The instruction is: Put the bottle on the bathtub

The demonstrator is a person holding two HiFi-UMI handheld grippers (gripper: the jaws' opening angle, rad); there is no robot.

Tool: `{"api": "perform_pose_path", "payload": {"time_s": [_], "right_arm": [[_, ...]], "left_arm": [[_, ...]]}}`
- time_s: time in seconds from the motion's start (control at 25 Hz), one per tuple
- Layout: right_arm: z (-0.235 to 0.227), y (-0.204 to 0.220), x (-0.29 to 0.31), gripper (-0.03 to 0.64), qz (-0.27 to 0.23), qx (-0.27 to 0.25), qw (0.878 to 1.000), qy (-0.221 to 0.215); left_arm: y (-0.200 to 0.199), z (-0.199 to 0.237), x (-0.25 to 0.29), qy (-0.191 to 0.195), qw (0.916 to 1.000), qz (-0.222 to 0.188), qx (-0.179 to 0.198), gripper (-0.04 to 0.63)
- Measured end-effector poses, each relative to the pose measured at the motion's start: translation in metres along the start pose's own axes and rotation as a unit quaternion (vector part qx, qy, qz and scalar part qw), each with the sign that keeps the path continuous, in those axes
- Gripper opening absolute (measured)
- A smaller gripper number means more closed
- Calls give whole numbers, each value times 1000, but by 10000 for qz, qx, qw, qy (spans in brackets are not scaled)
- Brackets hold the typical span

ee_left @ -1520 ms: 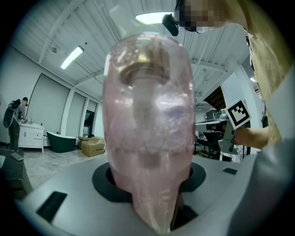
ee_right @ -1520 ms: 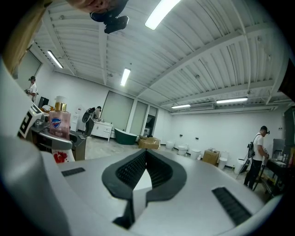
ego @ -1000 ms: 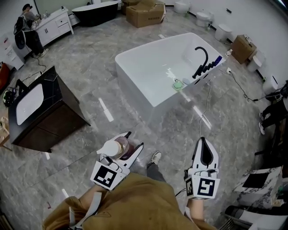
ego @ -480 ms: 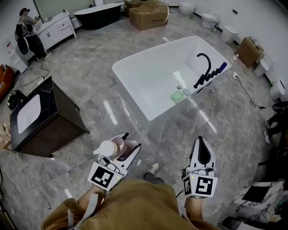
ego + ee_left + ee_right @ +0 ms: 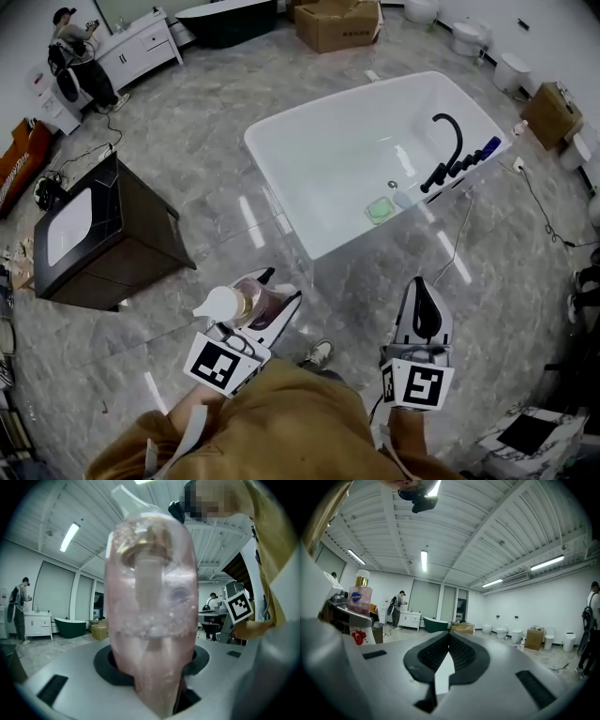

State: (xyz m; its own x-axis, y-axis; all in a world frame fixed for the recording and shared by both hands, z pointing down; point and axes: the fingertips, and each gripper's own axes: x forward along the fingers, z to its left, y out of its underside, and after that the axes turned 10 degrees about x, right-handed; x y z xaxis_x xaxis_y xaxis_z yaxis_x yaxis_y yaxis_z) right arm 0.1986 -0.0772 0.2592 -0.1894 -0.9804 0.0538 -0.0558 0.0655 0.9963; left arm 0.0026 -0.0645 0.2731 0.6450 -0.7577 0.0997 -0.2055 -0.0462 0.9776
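Observation:
A clear pink bottle (image 5: 251, 302) with a white pump top is clamped between the jaws of my left gripper (image 5: 281, 289), low and left of centre in the head view. In the left gripper view the bottle (image 5: 150, 620) fills the middle, upright between the jaws. My right gripper (image 5: 421, 285) is held level at the lower right, shut with nothing in it. From its own view the pads (image 5: 449, 649) meet, and the bottle (image 5: 360, 595) shows at the far left. The white bathtub (image 5: 281, 155) stands ahead on the floor, apart from both grippers.
A black faucet (image 5: 448, 150) and a green item (image 5: 379, 210) are at the tub's right end. A dark vanity cabinet (image 5: 103, 234) stands at left. Cardboard boxes (image 5: 337, 23), toilets (image 5: 511, 70) and a person (image 5: 80, 52) line the far walls. A cable (image 5: 459, 234) runs along the floor.
The whole scene has slid in the head view as the person walks over the floor toward the tub. Both grippers keep the same pose, the left still holding the bottle.

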Motion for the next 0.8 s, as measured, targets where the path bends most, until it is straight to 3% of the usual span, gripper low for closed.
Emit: {"api": "perform_pose_path", "payload": {"time_s": [0.4,0.8], "right_arm": [[-13,5,10,3,111,53,9999,-83],[-18,2,26,3,206,-81,9994,282]], "left_arm": [[-4,3,32,-19,10000,-28,61,212],[10,27,61,210,9998,18,58,212]]}}
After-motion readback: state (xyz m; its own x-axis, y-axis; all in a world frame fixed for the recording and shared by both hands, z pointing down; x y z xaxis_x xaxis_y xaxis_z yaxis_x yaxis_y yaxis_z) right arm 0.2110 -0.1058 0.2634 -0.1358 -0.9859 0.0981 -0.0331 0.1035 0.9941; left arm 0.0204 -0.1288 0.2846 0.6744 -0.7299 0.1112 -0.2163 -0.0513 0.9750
